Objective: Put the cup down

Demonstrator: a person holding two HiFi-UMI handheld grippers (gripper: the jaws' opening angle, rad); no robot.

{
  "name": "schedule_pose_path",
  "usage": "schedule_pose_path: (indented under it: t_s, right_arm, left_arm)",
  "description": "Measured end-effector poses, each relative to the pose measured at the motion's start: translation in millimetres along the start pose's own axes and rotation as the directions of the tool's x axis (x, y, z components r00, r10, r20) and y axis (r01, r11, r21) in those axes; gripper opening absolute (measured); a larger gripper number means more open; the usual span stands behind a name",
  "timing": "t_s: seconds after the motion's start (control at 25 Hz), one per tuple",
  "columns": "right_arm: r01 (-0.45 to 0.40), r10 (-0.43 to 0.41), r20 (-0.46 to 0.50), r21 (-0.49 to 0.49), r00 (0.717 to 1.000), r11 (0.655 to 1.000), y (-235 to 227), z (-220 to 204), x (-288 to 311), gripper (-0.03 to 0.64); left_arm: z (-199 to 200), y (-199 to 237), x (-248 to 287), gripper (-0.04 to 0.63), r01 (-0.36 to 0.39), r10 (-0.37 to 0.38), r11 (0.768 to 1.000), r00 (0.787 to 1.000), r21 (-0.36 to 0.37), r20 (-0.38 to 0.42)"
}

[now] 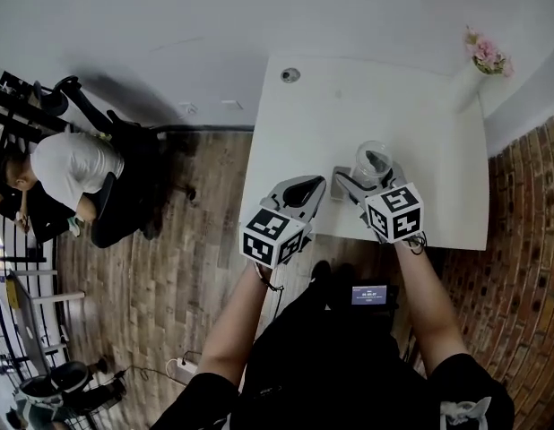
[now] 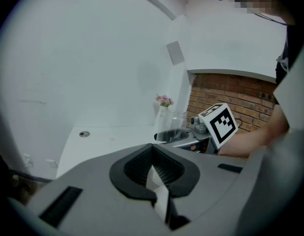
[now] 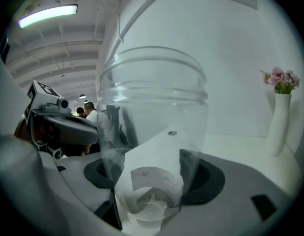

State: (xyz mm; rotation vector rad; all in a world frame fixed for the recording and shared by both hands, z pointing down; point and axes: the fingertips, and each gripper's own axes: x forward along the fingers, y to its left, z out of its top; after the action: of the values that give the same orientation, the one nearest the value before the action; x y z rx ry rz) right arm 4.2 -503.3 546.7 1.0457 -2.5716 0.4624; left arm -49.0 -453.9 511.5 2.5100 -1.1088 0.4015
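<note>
Right hand-held gripper point(image 1: 370, 179) clasps clear cup point(image 1: 373, 159) at 6 o'clock edge of counter point(image 1: 349, 106), left hand-held gripper point(image 1: 301, 193) closed, empty; set-down, release likely next.

We are looking steeply down from the head onto the desk point(image 1: 385, 97). Each gripper camera is sitting close behind its own fingers point(image 2: 123, 173), facing across the desk; both are catching the vase point(image 3: 279, 124) beyond them.
</note>
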Motion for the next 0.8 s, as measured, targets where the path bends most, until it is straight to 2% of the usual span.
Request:
schedule_pose_path:
  t_s: [0.2, 0.48, 0.68, 0.8]
  right_arm:
    - [-0.033, 0.032, -0.019, -0.021, 0.999, 0.999, -1, -19, 33, 0.361]
    - [-0.073, 0.072, -0.013, -0.101, 0.997, 0.992, -1, -27, 56, 0.362]
    - [-0.086, 0.091, 0.009, -0.250, 0.996, 0.964, 14, -30, 56, 0.362]
    - [-0.077, 0.091, 0.040, -0.267, 0.995, 0.961, 16, -33, 52, 0.361]
  left_arm:
    - [-16, 19, -12, 0.008, -0.048, 0.047, 0.997, 0.999, -0.054, -0.015]
    - [-28, 40, -28, 0.008, -0.100, 0.099, 0.989, 0.995, -0.113, -0.010]
    - [-28, 48, -33, 0.008, -0.115, 0.115, 0.985, 0.993, -0.130, -0.006]
    - [-26, 50, -33, 0.008, -0.114, 0.114, 0.985, 0.993, -0.129, -0.005]
